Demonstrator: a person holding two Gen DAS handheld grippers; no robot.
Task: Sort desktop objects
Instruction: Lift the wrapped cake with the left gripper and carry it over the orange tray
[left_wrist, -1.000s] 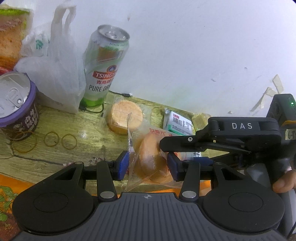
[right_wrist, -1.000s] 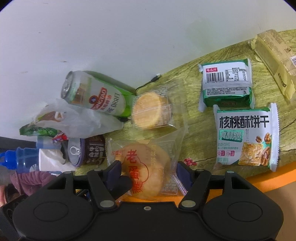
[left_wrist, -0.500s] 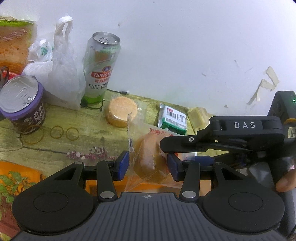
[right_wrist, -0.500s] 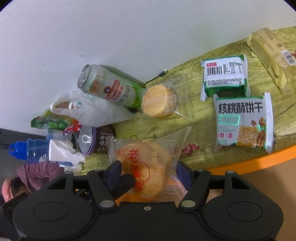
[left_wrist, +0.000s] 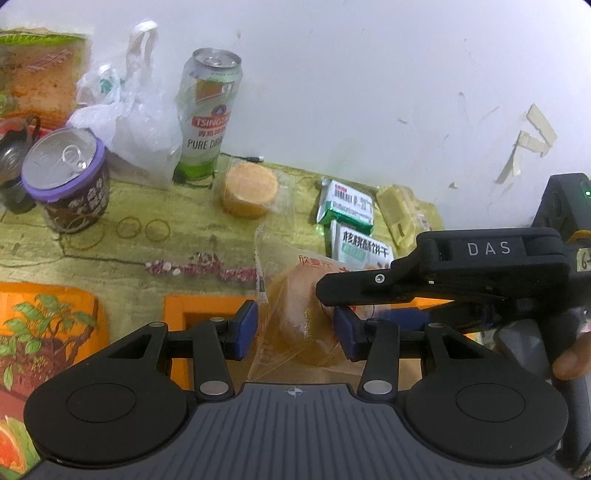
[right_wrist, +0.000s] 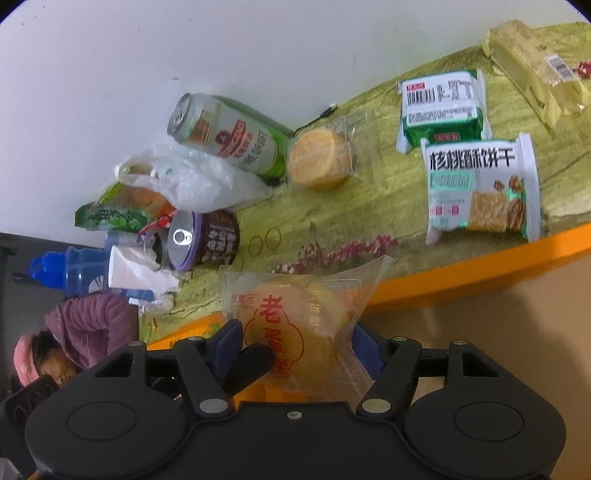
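A round yellow cake in a clear bag with red print (right_wrist: 291, 325) hangs above the table's orange front edge (right_wrist: 461, 273), held from two sides. My left gripper (left_wrist: 295, 330) is shut on the bag (left_wrist: 295, 314), its blue pads against both sides. My right gripper (right_wrist: 297, 347) is shut on the same bag; in the left wrist view it reaches in from the right (left_wrist: 354, 302). One black finger of the left gripper (right_wrist: 255, 362) lies against the bag's front in the right wrist view.
On the green cloth: another bagged round cake (left_wrist: 249, 194), two green-white biscuit packs (right_wrist: 480, 192) (right_wrist: 441, 105), a yellow wafer pack (right_wrist: 532, 74), a green beer can (left_wrist: 207, 114), a purple-lidded tin (left_wrist: 66, 181), a plastic bag (left_wrist: 129, 125), rubber bands (left_wrist: 142, 229). A person crouches at the left (right_wrist: 74, 339).
Both grippers have drawn back and risen a little with the bagged cake. The table's objects now look smaller and farther, and the orange front edge has come into view.
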